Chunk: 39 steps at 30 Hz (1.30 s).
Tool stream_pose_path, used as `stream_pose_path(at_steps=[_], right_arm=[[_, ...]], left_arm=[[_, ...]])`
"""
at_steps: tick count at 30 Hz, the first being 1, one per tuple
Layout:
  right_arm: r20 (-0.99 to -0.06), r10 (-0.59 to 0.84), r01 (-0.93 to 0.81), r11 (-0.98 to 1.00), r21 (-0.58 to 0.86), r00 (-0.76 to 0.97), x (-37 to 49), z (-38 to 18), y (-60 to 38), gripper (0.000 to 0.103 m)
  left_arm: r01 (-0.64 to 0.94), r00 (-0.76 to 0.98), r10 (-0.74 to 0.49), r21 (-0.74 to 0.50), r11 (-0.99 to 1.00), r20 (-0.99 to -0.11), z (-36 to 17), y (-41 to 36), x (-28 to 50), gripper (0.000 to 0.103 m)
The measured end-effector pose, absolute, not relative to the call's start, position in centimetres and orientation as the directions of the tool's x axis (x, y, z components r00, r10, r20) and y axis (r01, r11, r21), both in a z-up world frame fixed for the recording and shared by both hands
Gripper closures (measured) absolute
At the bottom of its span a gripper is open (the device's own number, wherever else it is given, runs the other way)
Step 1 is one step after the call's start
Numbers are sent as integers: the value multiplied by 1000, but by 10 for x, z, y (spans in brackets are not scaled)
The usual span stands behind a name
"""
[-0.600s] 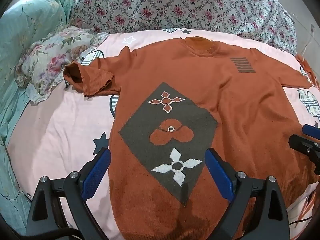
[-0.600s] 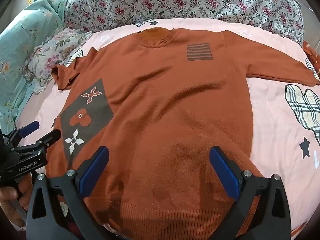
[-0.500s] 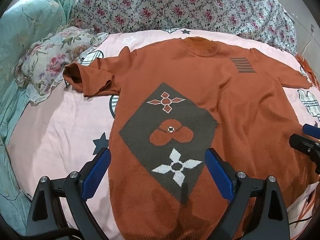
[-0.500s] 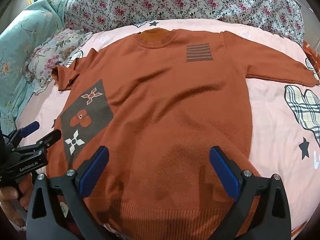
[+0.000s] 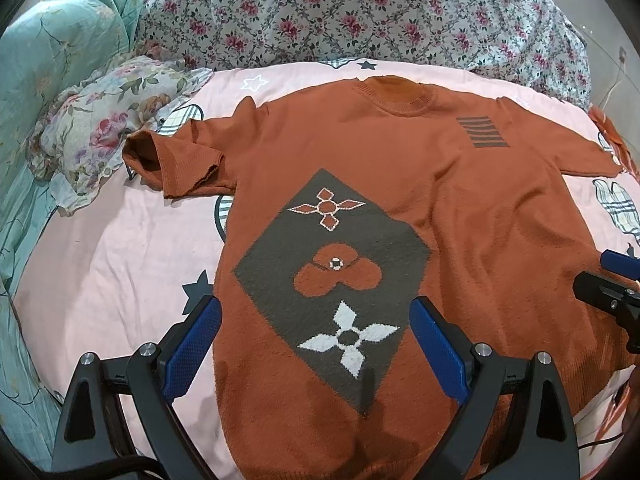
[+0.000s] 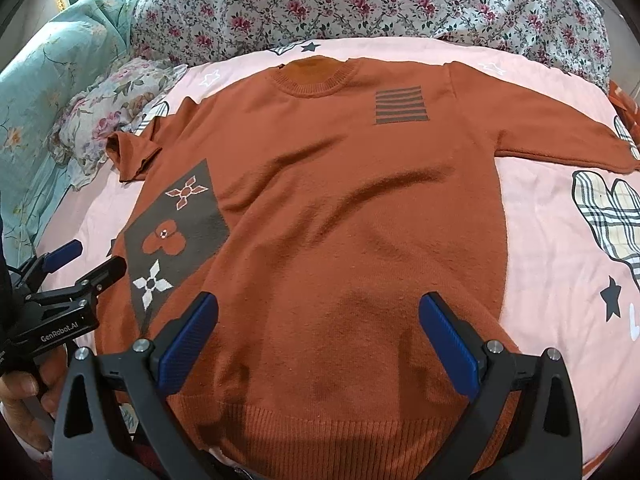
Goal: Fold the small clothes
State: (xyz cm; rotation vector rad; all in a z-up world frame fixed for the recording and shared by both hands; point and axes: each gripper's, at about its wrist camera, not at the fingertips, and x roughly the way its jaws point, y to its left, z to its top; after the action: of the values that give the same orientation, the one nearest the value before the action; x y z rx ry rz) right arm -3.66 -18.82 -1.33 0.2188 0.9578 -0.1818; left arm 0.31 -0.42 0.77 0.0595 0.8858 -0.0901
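A rust-orange knitted short-sleeved sweater (image 5: 460,208) with a grey diamond flower patch lay spread flat on the pink patterned bedsheet (image 5: 120,264). The left gripper (image 5: 316,344) and right gripper (image 6: 318,336) hovered over its lower half, fingers wide apart, holding nothing.

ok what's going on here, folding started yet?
Not yet. A person holds a pair of tongs in each hand over a rust-orange sweater spread face up on a pink bedsheet. Left tongs hang above the dark diamond patch, right tongs above the hem area; both are open and grip nothing. The sleeve on the left tongs' side is bunched, the other sleeve lies flat. No fold shows yet.
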Motion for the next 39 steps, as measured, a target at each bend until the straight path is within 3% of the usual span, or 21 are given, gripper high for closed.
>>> stream_pose_path(at_steps=[13, 26, 39], right_arm=[[-841, -52, 248, 964, 100, 538, -34, -17, -190, 3], [-826, -57, 246, 964, 100, 561, -29, -19, -193, 3], [-820, 35, 266, 937, 225, 571, -27, -18, -215, 3]], left_arm=[[133, 688, -77, 20, 991, -722, 9, -9, 3, 8], [160, 656, -96, 13, 987, -748, 7, -17, 12, 7], [183, 628, -168, -66, 981, -760, 11, -20, 28, 8]])
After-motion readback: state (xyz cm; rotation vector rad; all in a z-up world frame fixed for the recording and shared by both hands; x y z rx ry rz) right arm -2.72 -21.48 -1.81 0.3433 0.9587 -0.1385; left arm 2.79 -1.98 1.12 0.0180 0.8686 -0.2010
